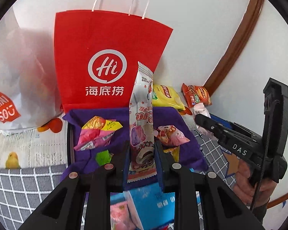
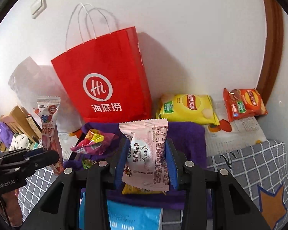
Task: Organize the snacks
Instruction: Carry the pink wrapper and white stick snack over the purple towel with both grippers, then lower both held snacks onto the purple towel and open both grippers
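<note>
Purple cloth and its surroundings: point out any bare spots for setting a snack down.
The purple cloth is bare on its right half, below the yellow chip bag. The grid blanket right of it is also open. The cloth's left side is crowded by the pink-and-gold candy packets near the red paper bag.

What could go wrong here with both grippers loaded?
The left gripper pinches the long packet only near its lower end, so the tall top may flop or slip. The right gripper holds the pink packet close by; the two could collide over the purple cloth.
</note>
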The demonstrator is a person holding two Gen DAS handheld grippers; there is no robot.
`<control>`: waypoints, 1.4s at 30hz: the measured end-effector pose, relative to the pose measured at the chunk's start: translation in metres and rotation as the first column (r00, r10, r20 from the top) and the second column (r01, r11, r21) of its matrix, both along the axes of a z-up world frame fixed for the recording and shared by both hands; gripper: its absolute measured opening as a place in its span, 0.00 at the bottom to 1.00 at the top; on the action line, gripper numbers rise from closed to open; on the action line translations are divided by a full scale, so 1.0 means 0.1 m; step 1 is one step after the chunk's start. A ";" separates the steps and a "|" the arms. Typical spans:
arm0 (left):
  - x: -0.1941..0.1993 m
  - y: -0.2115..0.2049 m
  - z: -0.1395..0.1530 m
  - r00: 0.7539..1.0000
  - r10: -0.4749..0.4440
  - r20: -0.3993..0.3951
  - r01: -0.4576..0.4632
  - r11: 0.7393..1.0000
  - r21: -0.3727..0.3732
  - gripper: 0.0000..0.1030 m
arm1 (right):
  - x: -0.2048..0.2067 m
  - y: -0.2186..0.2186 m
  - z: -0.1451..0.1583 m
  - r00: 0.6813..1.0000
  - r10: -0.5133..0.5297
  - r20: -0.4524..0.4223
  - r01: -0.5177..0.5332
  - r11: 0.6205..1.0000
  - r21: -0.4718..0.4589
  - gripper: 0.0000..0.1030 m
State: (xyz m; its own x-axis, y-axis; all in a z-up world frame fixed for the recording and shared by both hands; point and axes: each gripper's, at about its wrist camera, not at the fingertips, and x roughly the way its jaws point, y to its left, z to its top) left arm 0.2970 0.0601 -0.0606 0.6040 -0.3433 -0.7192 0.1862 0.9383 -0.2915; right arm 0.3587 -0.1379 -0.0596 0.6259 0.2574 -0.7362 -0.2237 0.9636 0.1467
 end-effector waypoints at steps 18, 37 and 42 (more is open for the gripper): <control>0.26 0.13 -0.43 0.997 0.007 -0.074 -0.008 1.000 -0.008 0.22 | 0.32 0.05 -0.59 0.996 0.031 -0.085 -0.038 0.996 -0.080 0.37; 0.36 0.30 -0.53 0.994 0.037 -0.108 -0.044 0.996 -0.071 0.22 | 0.39 -0.10 -0.66 0.991 0.026 -0.133 -0.041 0.993 -0.109 0.38; 0.37 0.20 -0.58 0.992 0.012 -0.125 -0.022 0.997 -0.075 0.22 | 0.37 -0.02 -0.69 0.989 0.044 -0.142 -0.061 0.991 -0.119 0.39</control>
